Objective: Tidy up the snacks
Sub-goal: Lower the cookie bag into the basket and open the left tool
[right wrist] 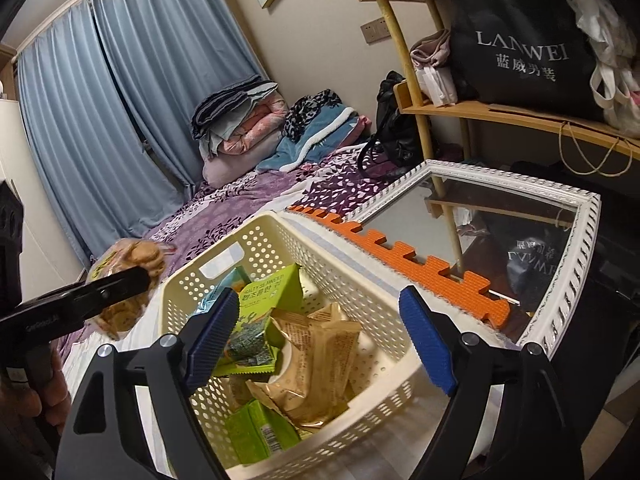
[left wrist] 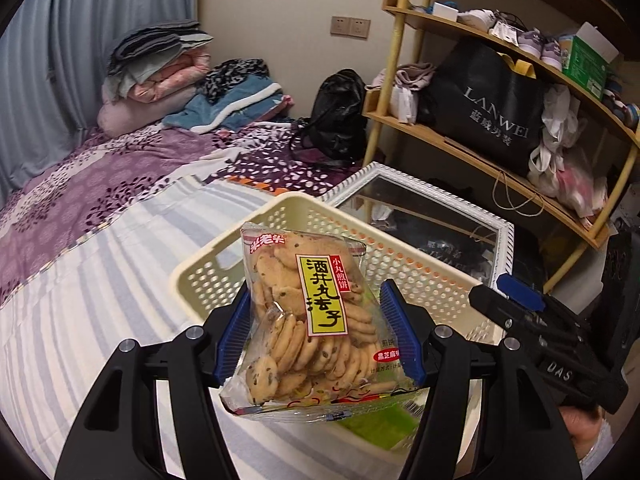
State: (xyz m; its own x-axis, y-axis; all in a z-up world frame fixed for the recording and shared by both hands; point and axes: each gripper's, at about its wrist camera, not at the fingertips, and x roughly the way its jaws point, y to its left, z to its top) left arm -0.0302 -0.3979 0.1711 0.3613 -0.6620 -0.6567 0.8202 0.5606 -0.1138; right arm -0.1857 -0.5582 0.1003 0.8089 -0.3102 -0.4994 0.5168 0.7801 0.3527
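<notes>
My left gripper [left wrist: 316, 320] is shut on a clear bag of small cookies [left wrist: 316, 320] with a yellow label, holding it in the air just before the near-left side of a cream perforated basket [left wrist: 400, 256]. The bag also shows at the left of the right wrist view [right wrist: 128, 276]. My right gripper [right wrist: 320, 340] is open and empty, hovering over the basket [right wrist: 400, 384]. In the basket lie green seaweed snack packs [right wrist: 264, 292] and tan snack packets [right wrist: 320, 356]. The right gripper also shows at the right of the left wrist view [left wrist: 520, 304].
The basket stands on a striped bed cover [left wrist: 80, 300]. An orange foam mat [right wrist: 404, 256] and a white-framed mirror [right wrist: 576, 264] lie beyond it. A wooden shelf [left wrist: 472, 148] with a black bag stands at the right. Folded bedding [left wrist: 160, 72] is piled at the back.
</notes>
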